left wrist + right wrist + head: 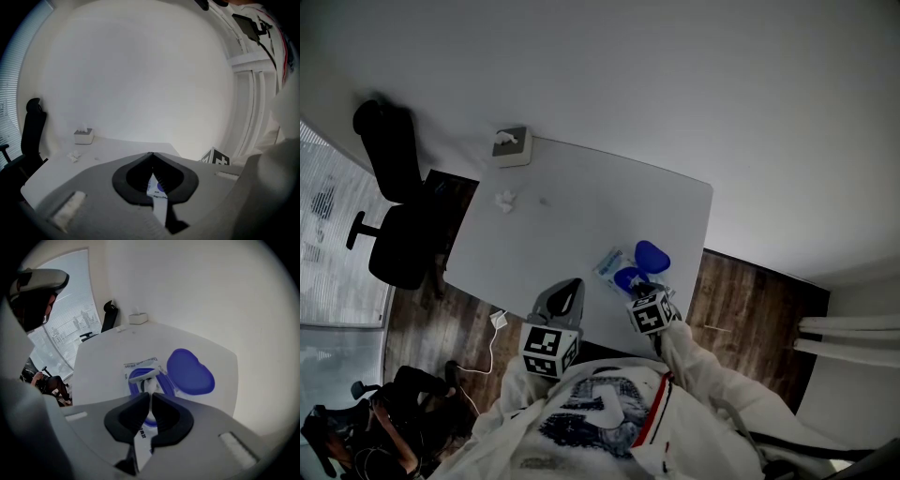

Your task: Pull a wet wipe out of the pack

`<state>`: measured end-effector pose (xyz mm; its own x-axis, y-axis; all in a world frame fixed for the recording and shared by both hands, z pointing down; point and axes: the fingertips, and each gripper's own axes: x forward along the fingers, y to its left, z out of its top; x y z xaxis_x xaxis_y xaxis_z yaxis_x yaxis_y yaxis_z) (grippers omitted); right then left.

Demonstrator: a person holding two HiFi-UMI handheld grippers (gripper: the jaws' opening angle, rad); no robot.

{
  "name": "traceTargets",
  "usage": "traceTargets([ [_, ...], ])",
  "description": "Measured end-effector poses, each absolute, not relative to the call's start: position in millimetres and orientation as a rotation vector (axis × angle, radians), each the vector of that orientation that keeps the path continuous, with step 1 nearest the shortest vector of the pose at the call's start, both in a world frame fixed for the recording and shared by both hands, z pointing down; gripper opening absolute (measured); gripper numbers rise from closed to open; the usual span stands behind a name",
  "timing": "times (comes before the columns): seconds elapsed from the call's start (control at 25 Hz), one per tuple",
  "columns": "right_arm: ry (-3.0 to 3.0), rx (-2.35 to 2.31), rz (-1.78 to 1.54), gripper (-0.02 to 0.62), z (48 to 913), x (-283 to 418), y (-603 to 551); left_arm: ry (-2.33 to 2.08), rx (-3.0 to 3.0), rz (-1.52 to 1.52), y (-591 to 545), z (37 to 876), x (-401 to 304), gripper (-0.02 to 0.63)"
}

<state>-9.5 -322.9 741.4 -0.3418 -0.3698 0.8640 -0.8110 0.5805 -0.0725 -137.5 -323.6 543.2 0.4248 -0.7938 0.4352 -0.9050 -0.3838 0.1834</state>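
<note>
Blue pack lid [190,372], white wipe [151,385]

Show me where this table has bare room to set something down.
Bare: the middle of the table, between the crumpled tissue and the wet wipe pack, and its far right corner. Crowded: the near edge, with the pack, left claw and right claw.

White printed shirt [600,417]; grey left gripper [574,282] and right gripper [639,285] bear checkered marker cubes [549,349].
</note>
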Motion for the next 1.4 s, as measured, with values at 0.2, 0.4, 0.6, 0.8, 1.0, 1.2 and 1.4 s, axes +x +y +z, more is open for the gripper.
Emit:
traceTargets([
  [0.2,-1.949,0.977,0.635,0.021,736,-7,-324,-1.441,2.290,0.389,-322,544,-138,0.006],
  [0.4,-1.954,1.004,0.656,0.021,731,-5,-325,-1.424,2.306,0.383,-324,544,-135,0.006],
  [0.6,-1.965,1.064,0.653,0.021,718,1,-329,-1.402,2.326,0.380,-327,542,-131,0.006],
  [0.8,-1.981,1.145,0.657,0.020,701,11,-334,-1.372,2.358,0.375,-332,539,-125,0.006],
  [1.0,-1.995,1.235,0.664,0.020,681,26,-335,-1.323,2.402,0.373,-335,535,-111,0.006],
  [1.2,-2.004,1.347,0.667,0.020,658,45,-338,-1.275,2.454,0.376,-344,530,-98,0.006],
  [1.4,-2.013,1.478,0.647,0.018,627,67,-342,-1.253,2.500,0.370,-356,522,-91,0.006],
])
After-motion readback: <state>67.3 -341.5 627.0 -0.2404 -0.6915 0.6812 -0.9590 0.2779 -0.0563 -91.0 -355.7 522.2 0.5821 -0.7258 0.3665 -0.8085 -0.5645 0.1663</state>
